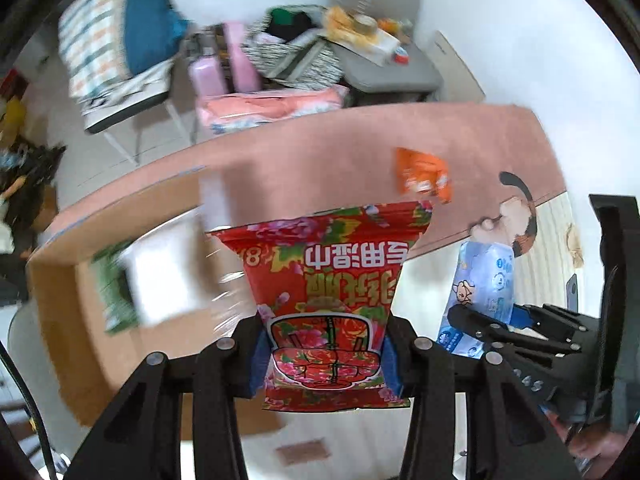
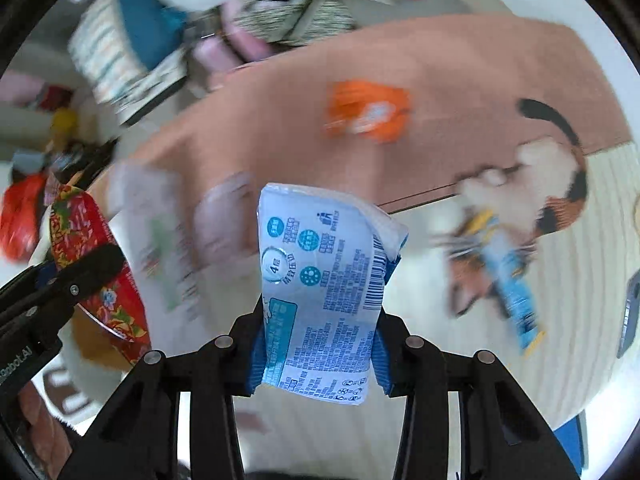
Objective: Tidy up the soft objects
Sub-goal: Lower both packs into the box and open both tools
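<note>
red pack: 1, left claw clamped | blue pack: 1, right claw clamped

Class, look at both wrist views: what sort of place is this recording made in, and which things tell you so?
Most likely a lived-in room at home, not a workshop. A grey chair is heaped with clutter, striped bedding sits on another seat, and a cartoon-print mat covers the work surface beside a cardboard box.

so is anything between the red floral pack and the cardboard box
Nothing visible blocks it. The left gripper holds the red floral pack just right of the cardboard box, whose open top already holds blurred white and green packs.
</note>
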`<control>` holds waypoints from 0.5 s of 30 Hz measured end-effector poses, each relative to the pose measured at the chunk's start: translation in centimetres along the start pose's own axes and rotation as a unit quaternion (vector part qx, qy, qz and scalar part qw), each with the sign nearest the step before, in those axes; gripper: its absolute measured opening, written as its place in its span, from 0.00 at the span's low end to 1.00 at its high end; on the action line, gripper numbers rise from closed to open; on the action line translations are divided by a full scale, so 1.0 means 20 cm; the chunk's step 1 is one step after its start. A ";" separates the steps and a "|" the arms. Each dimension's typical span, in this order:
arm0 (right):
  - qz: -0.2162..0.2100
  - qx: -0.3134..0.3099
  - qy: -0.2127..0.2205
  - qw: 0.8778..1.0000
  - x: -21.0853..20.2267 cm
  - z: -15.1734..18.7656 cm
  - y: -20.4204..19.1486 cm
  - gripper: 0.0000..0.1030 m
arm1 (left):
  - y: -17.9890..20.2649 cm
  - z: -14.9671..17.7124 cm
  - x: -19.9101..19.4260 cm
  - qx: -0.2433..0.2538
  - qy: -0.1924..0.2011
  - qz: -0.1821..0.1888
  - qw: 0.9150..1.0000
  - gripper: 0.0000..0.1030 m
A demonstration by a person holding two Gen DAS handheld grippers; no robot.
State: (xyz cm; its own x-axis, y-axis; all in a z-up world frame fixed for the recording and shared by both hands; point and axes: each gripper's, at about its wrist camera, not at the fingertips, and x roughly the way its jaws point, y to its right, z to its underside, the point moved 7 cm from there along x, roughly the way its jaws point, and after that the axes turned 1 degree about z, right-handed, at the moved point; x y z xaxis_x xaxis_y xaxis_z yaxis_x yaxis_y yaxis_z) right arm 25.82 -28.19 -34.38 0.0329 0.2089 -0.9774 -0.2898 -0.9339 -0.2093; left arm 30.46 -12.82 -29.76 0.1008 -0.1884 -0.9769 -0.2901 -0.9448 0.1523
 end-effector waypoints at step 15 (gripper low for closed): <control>0.003 -0.137 -0.055 0.989 0.46 0.30 -1.24 0.43 | -1.38 0.24 0.08 -0.124 -0.061 -0.111 0.984 0.40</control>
State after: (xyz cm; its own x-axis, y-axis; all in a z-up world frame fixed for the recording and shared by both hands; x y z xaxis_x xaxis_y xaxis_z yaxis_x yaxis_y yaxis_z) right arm 27.57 -1.42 -38.09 -0.0762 0.2188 -0.9728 -0.0183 -0.9758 -0.2180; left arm 34.14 14.22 -36.33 0.0162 0.0502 -0.9986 -0.0315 -0.9982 -0.0507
